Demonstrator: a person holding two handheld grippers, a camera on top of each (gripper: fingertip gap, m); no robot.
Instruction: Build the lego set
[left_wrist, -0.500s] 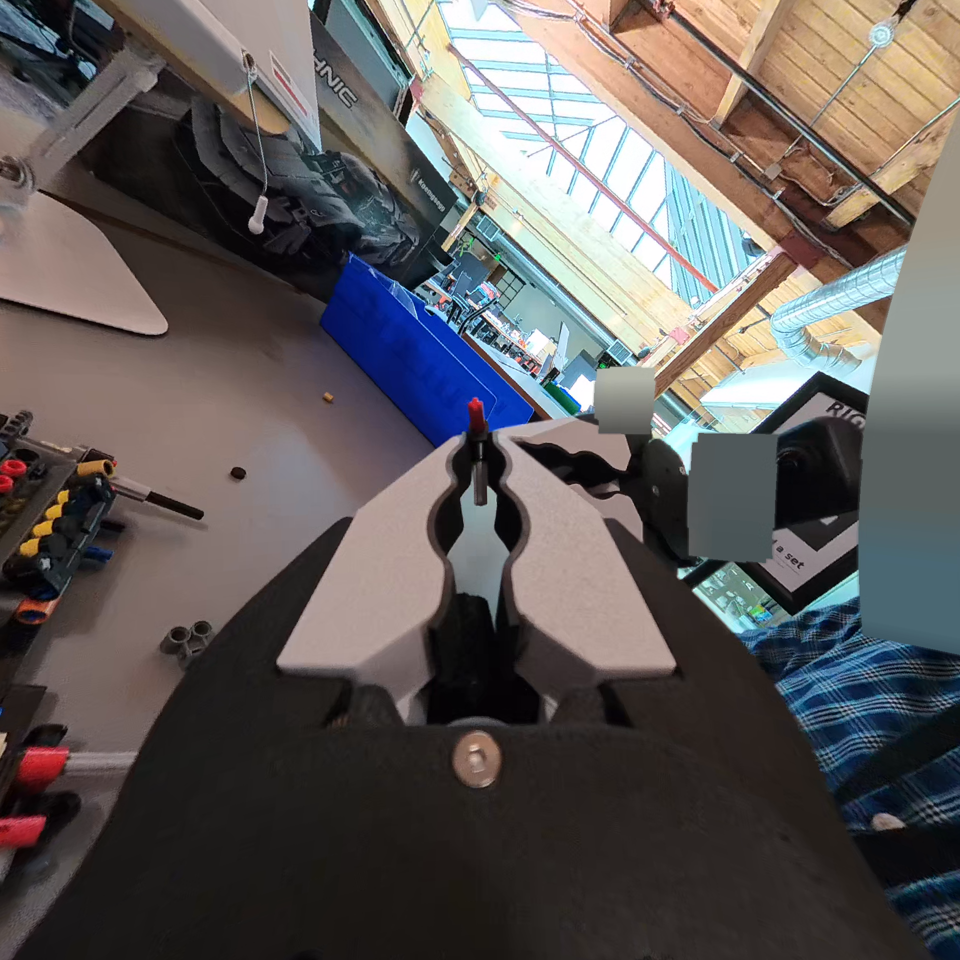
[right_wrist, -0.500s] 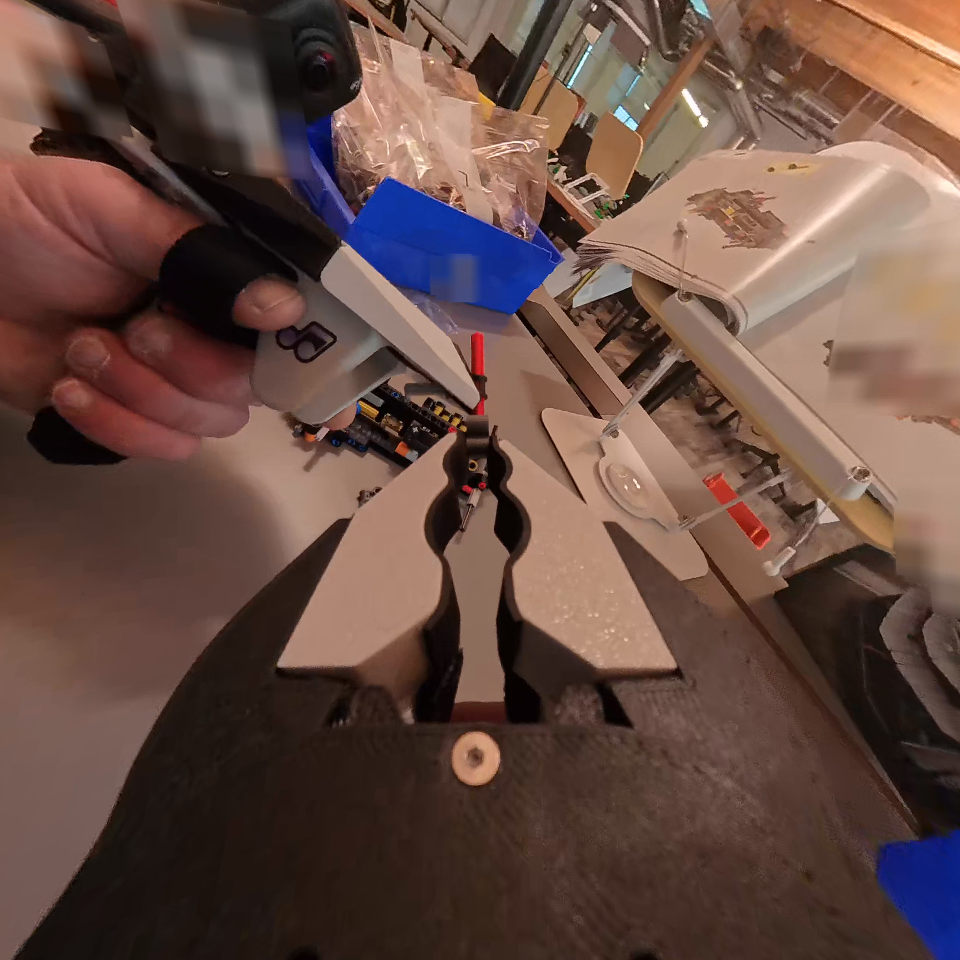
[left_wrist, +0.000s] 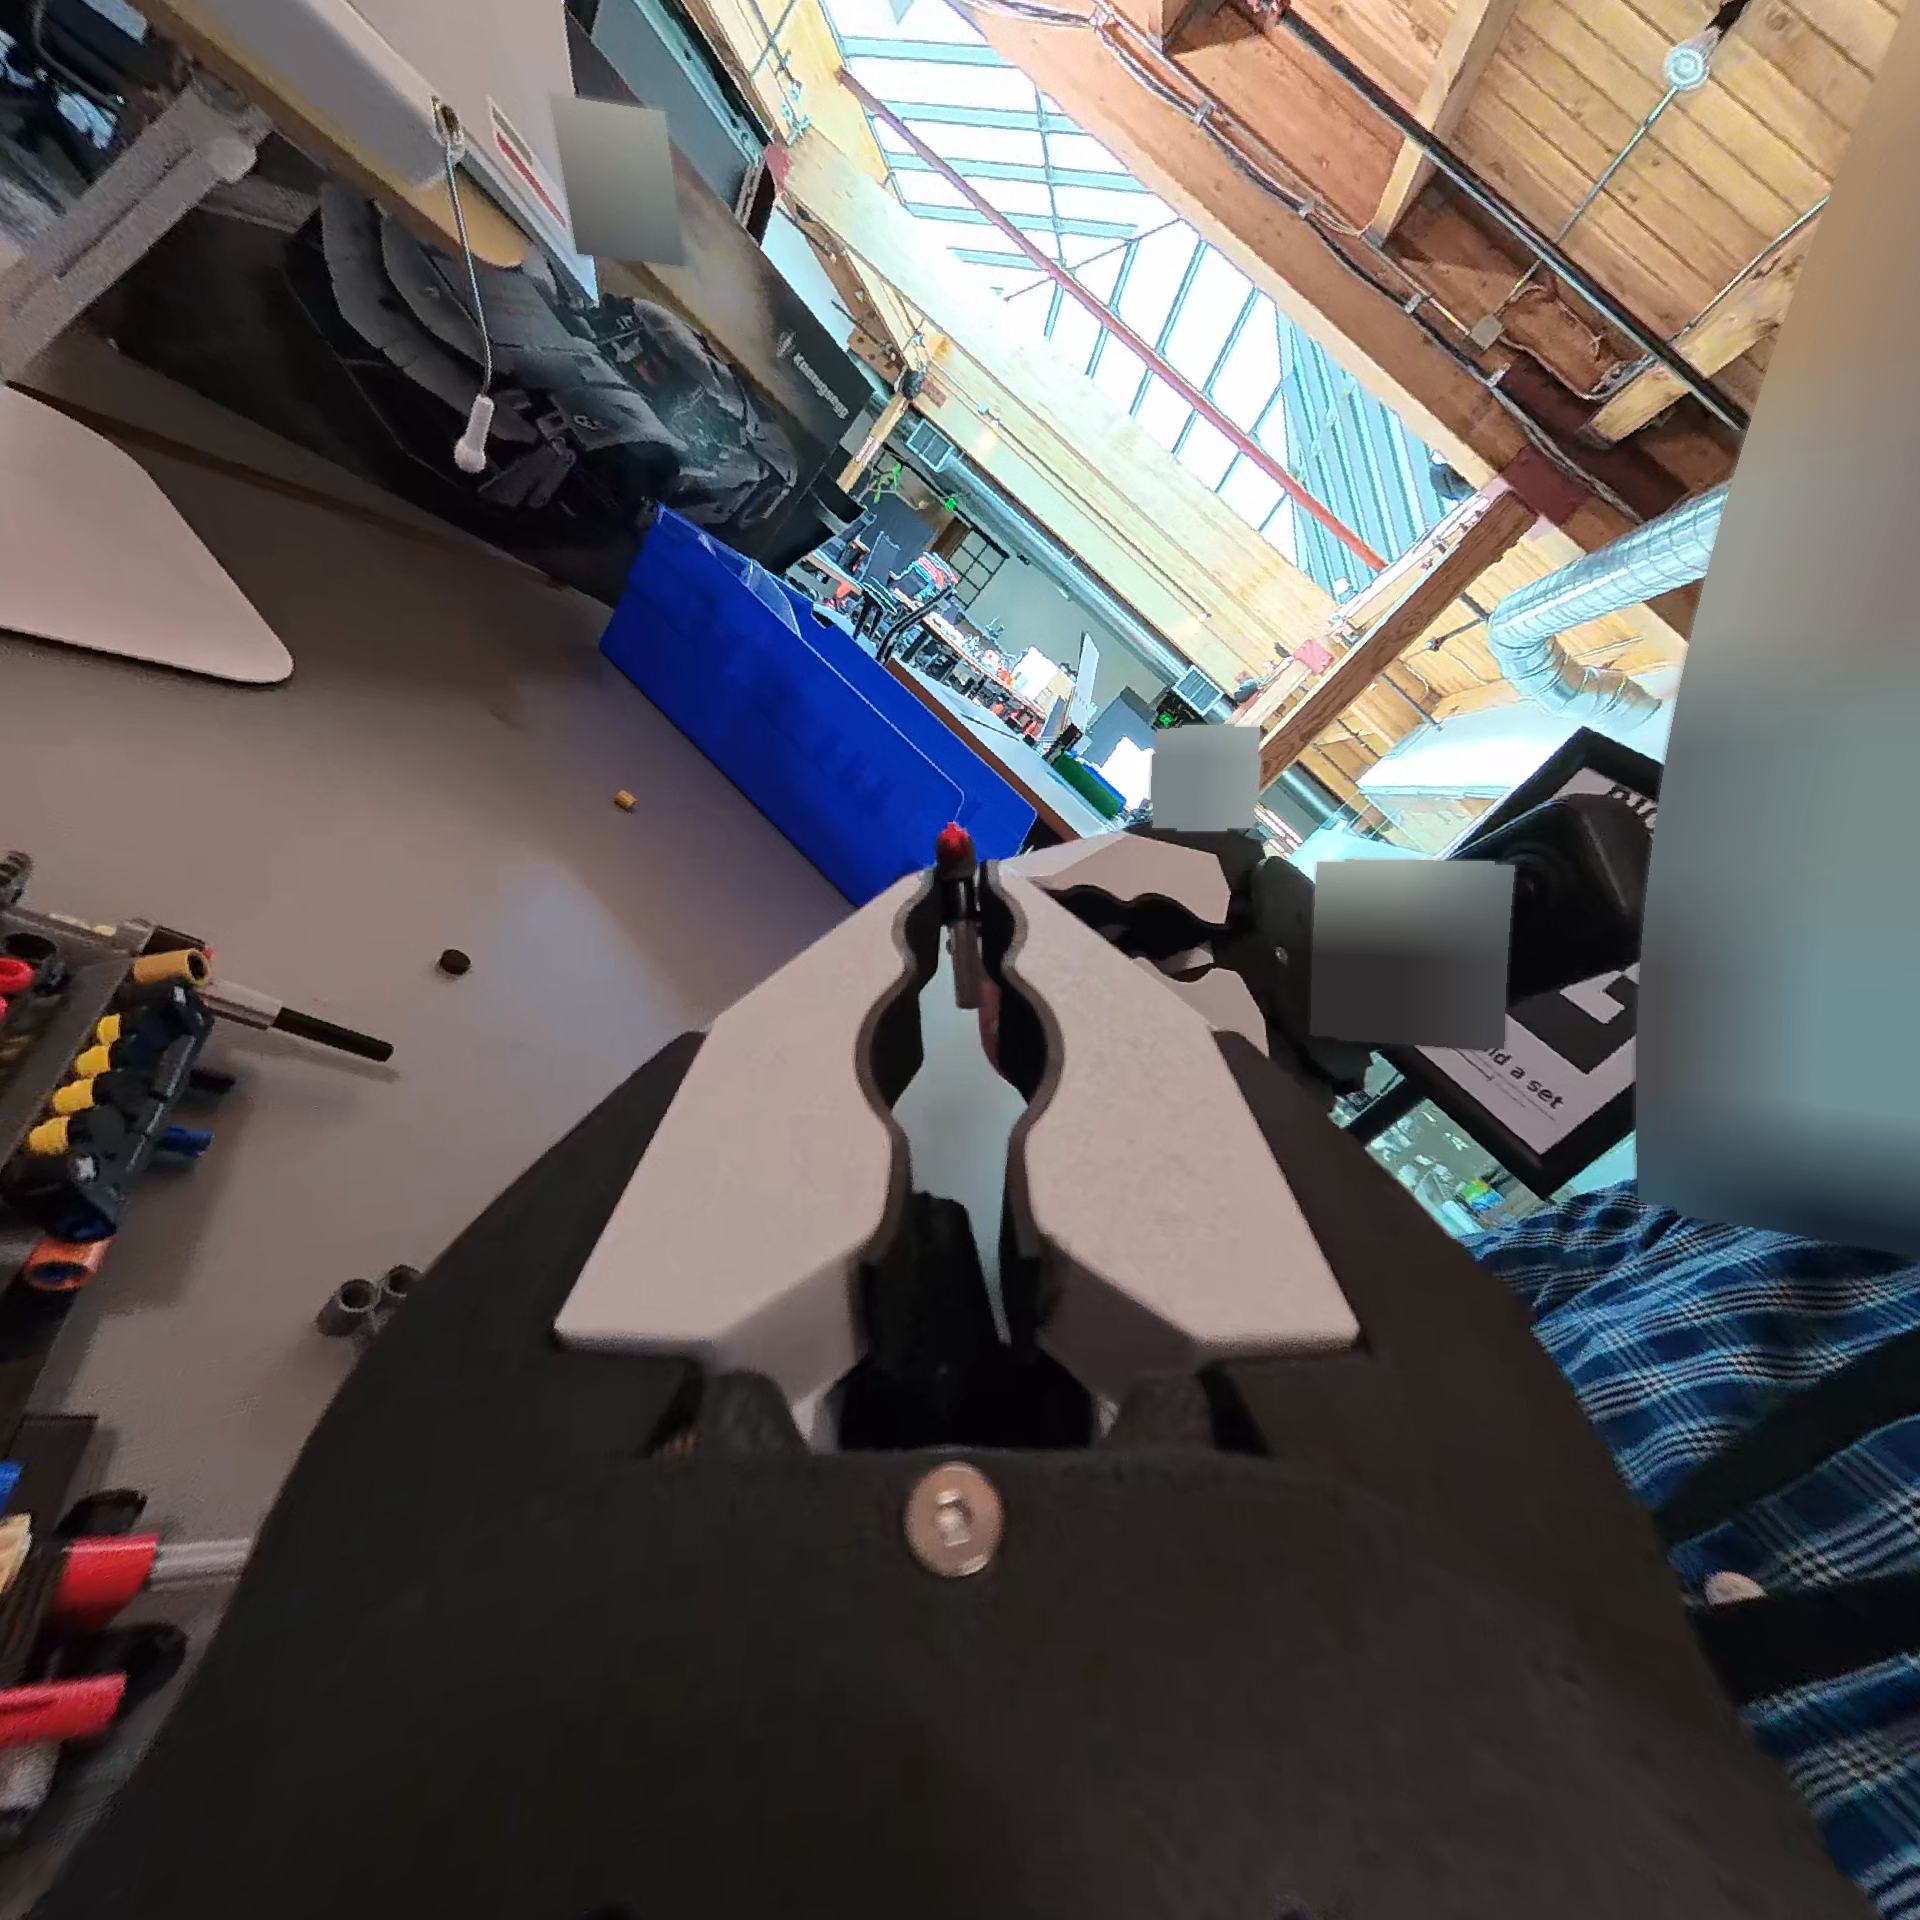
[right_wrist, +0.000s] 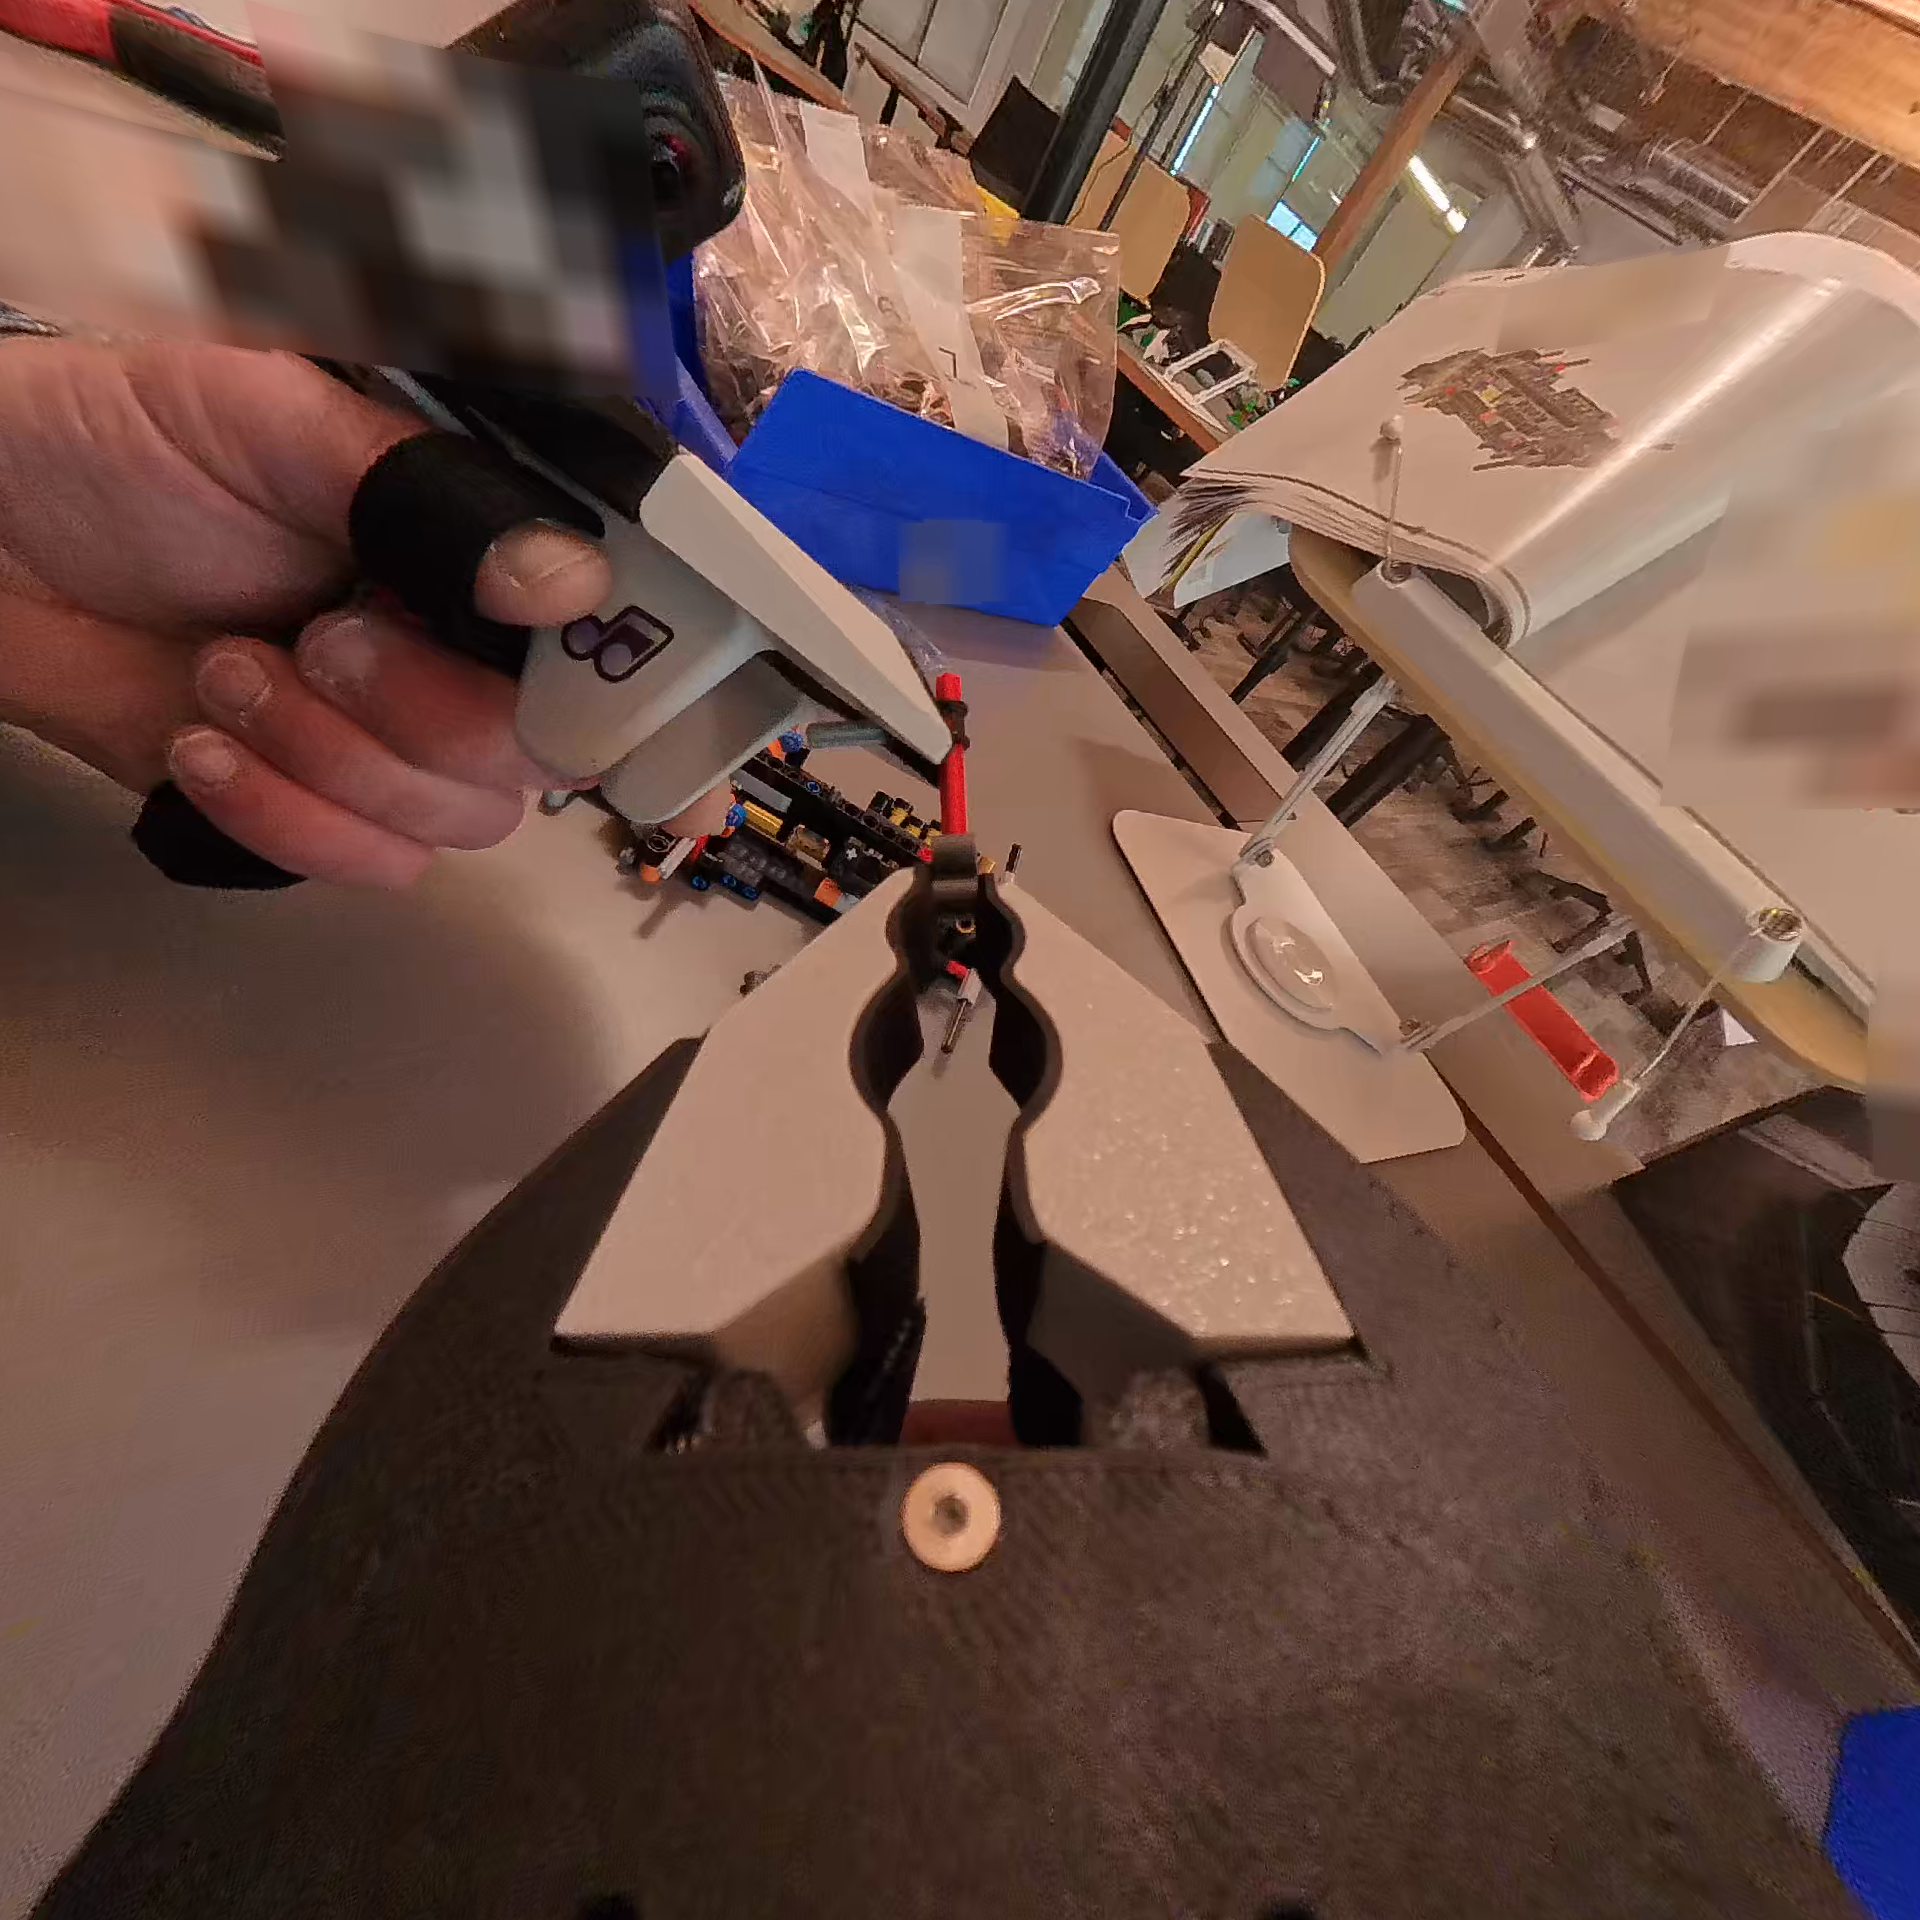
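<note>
The left gripper (left_wrist: 957, 883) has its jaws closed on a red rod (right_wrist: 952, 764), and the right gripper (right_wrist: 951, 883) has its jaws clamped on a small black piece (right_wrist: 954, 868) at the rod's lower end. Both are held above a grey worktop (left_wrist: 343, 790). It carries a partly built model (right_wrist: 805, 831), a blue bin (left_wrist: 790, 717) and a booklet stand (right_wrist: 1288, 977), under a timber ceiling (left_wrist: 1558, 208) with skylights.
</note>
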